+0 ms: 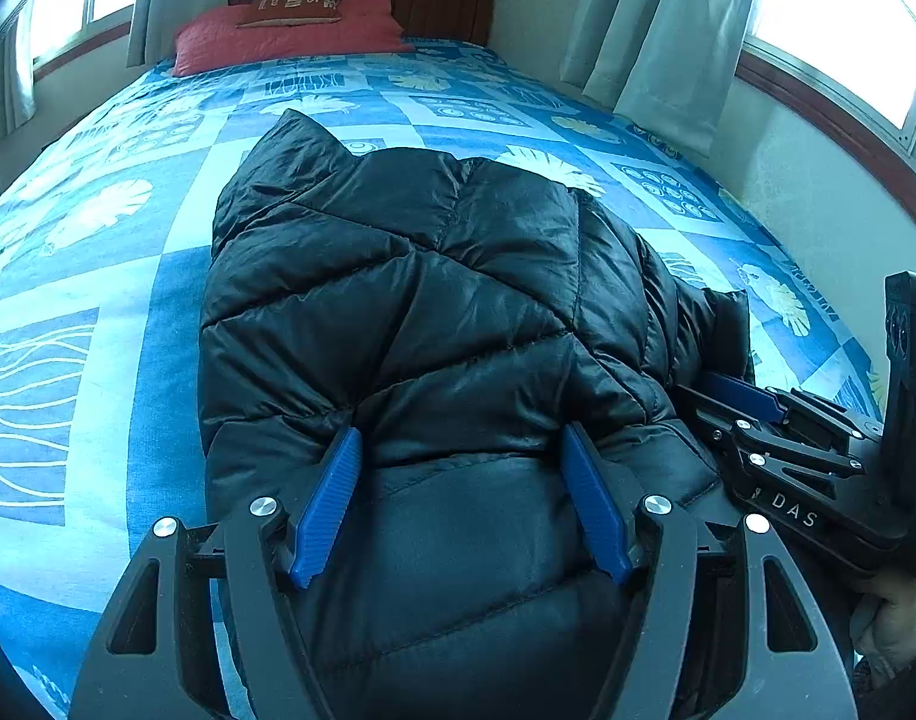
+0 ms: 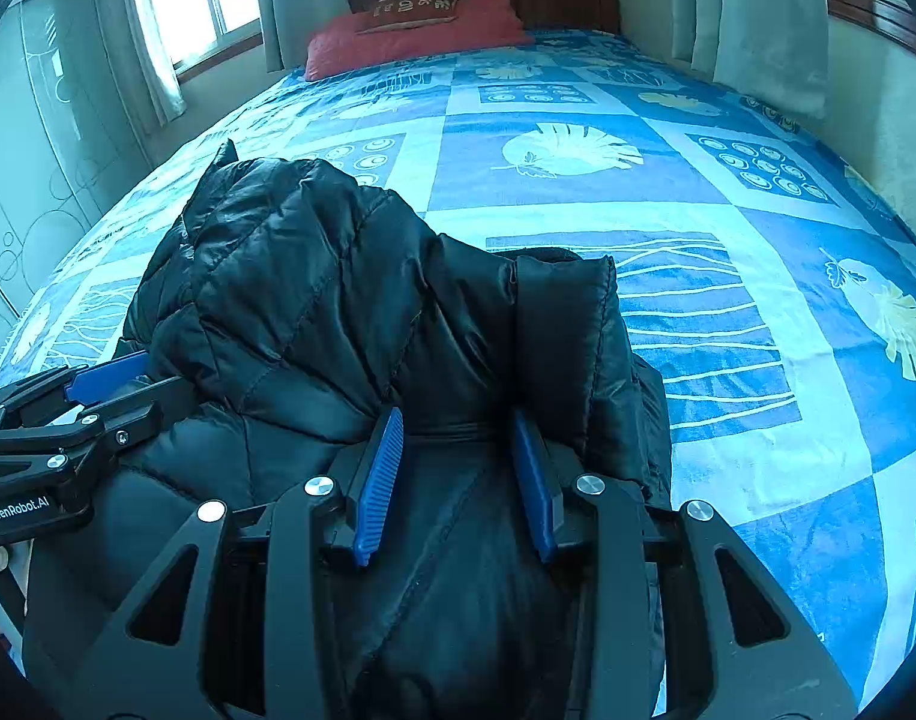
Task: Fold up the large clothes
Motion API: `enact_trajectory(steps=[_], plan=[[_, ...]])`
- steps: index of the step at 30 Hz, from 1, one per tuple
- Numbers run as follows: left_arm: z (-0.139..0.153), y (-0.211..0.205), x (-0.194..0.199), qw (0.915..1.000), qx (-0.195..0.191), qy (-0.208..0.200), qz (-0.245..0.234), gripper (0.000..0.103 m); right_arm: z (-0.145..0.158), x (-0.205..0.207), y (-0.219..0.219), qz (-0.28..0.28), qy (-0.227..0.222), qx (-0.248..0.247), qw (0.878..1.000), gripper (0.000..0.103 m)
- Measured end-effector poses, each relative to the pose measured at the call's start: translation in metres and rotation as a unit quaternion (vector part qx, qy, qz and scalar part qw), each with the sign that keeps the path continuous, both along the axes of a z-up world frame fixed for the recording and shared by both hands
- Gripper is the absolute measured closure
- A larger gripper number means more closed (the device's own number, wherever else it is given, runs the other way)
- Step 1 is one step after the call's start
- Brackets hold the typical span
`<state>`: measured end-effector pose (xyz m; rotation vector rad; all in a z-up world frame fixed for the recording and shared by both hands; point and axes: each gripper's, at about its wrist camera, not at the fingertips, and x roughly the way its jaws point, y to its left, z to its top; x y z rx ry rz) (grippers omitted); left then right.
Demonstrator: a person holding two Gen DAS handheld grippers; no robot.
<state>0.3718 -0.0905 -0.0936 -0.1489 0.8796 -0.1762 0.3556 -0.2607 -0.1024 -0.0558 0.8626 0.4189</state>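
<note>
The black jacket (image 1: 410, 300) lies folded in a thick bundle on the bed (image 1: 158, 276), on the blue patterned cover. In the left wrist view it fills the centre and reaches down to 6 o'clock.

The left gripper (image 1: 461, 450) is at 6 o'clock in its own view. Its blue pads (image 1: 329, 504) stand apart and press into the puffy near edge of the jacket from both sides, so it pinches a wide fold.

The right gripper (image 2: 458, 432) is narrower. Its pads (image 2: 381, 480) squeeze a bunch of jacket fabric near the zipper seam. In the left view it comes in from 4 o'clock, and a hand (image 1: 896, 624) holds it.

A red pillow (image 1: 290, 36) lies at 12 o'clock by the headboard (image 1: 446, 6). No container is seen.
</note>
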Motion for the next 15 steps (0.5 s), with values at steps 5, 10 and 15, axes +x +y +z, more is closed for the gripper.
enact_trajectory(steps=[5, 10, 15], plan=[[0.006, -0.004, -0.003, 0.9999, 0.014, -0.004, -0.002, 0.036, 0.007, -0.003, -0.001, 0.004, -0.004, -0.003, 1.000, 0.067], [0.019, -0.001, -0.013, 0.9997, 0.022, -0.011, -0.008, 0.036, 0.022, -0.017, 0.001, 0.009, -0.017, -0.026, 0.999, 0.063], [0.033, 0.017, -0.033, 0.9997, -0.010, -0.013, 0.020, 0.036, 0.041, -0.040, -0.013, -0.004, -0.034, -0.013, 0.999, 0.051]])
